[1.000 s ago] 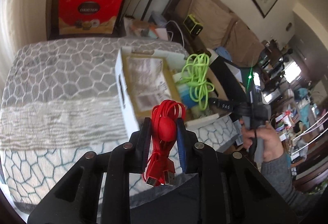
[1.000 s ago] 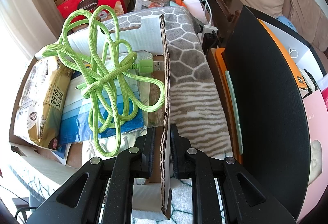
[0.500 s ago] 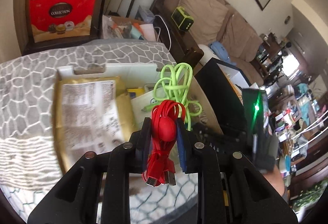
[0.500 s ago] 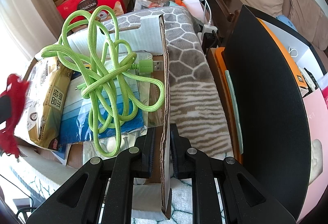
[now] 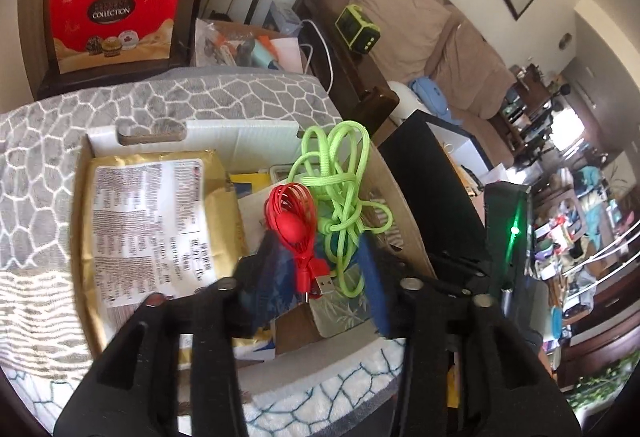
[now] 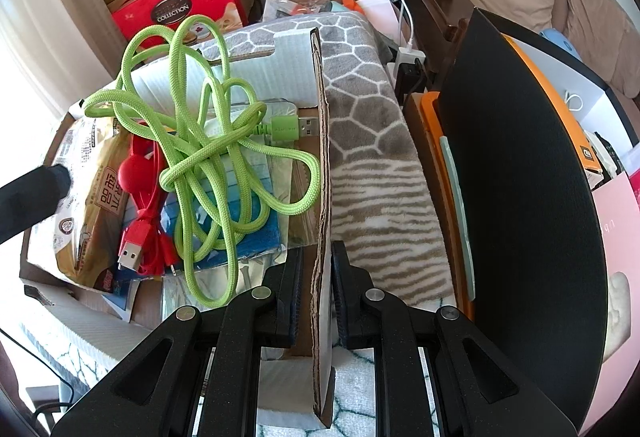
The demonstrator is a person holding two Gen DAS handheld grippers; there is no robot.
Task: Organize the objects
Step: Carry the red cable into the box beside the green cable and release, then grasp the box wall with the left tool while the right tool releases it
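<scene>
Left wrist view: left claw (image 5: 316,277) spread wide apart over the cardboard box (image 5: 244,135), gripping nothing. Red cable (image 5: 294,227) lying loose in the box between the fingers, bundled with a red oval clip, USB plug pointing toward the camera. Right next to the tangled green cable (image 5: 340,193) and just beside the gold snack bag (image 5: 156,233). Box sitting on a grey patterned blanket (image 5: 48,141).

Right wrist view: right claw (image 6: 318,301) pinched on the box's side wall (image 6: 320,165), cardboard edge squeezed between both fingers. Green cable (image 6: 208,141) heaped on top of the contents, red cable (image 6: 140,205) partly tucked under it, resting against the gold snack bag (image 6: 92,205). Left claw finger (image 6: 32,193) poking in from the left edge
</scene>
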